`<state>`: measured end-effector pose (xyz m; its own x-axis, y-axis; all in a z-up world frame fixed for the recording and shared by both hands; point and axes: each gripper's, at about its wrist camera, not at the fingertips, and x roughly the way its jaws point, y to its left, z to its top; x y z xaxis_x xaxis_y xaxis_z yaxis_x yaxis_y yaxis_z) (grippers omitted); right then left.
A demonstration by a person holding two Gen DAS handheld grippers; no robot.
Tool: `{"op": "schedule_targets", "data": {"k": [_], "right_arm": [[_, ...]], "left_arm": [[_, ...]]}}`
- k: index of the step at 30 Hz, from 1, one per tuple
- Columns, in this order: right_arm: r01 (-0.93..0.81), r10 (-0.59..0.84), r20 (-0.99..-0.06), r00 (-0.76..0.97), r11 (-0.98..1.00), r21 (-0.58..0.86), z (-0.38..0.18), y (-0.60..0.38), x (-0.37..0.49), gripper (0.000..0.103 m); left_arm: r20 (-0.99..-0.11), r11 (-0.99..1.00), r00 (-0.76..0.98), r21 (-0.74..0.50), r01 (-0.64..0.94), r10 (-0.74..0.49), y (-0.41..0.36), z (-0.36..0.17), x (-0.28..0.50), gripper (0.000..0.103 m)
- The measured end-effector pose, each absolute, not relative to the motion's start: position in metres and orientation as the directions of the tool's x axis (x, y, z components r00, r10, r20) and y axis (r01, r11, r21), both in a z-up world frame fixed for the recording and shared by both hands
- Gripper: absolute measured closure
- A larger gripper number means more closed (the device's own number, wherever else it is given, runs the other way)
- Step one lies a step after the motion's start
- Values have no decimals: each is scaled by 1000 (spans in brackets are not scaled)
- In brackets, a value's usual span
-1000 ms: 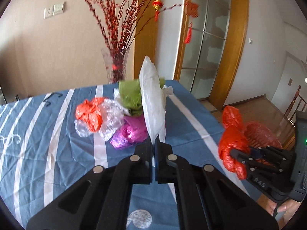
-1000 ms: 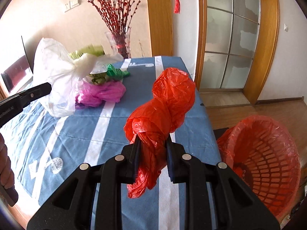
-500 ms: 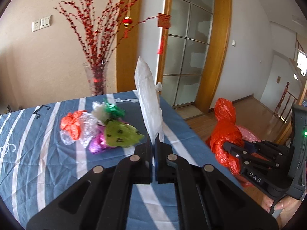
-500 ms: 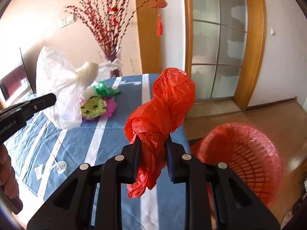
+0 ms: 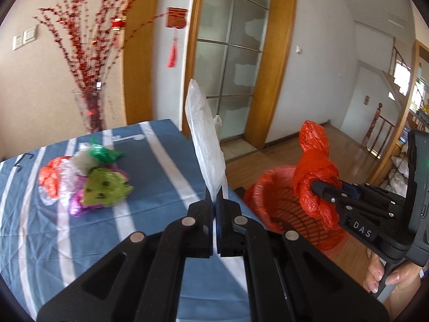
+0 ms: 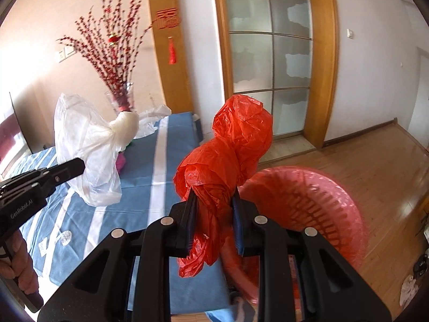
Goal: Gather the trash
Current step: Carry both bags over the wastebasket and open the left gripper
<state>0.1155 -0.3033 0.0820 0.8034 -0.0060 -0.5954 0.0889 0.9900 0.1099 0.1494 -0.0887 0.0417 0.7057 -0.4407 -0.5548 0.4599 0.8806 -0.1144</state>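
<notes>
My left gripper point(image 5: 214, 201) is shut on a white plastic bag point(image 5: 206, 145) and holds it up over the table's right edge; the bag also shows in the right wrist view point(image 6: 88, 147). My right gripper point(image 6: 213, 201) is shut on a crumpled red plastic bag point(image 6: 228, 155), held above the rim of a red plastic basket point(image 6: 316, 209) on the floor. The left wrist view shows the red bag point(image 5: 313, 171) over the basket point(image 5: 268, 196). More bags lie in a pile point(image 5: 88, 179) on the table.
The table has a blue cloth with white stripes point(image 5: 161, 166). A glass vase with red branches point(image 5: 91, 107) stands at its far edge. A glass door in a wooden frame point(image 6: 268, 53) is behind. Wooden floor point(image 6: 375, 166) surrounds the basket.
Both grippers have swung right, away from the table, carrying their bags. The red bag is now over the basket, and the pile of bags has fallen further left.
</notes>
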Motion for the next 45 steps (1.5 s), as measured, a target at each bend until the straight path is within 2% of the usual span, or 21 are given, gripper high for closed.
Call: {"op": "schedule_targets", "data": {"k": [17,32,35,38,45], "right_arm": [[232,-100,-614,783,963,139,65,-386,94,79],[294,-119,-640,759,940,174,51,-429,90,78],[292,-112,-649,752,940,176,47,-433,93,72],[299,-109,-662,742,937,181,40,-435,95,59],[321,-133,-674,726,933,162,34,-437,92,57]], "left_arm": [[-581,778,583,-147,610,-567,-190,20,143,100],[-625,725,503,-150,672,-597,-251,-12,142,99],[-638,733,504,-144,665,-582,-258,-20,145,95],[-657,749,502,-148,646,-562,-257,-27,151,77],[-667,800,538,-152,580,-516,-222,-33,162,64]]}}
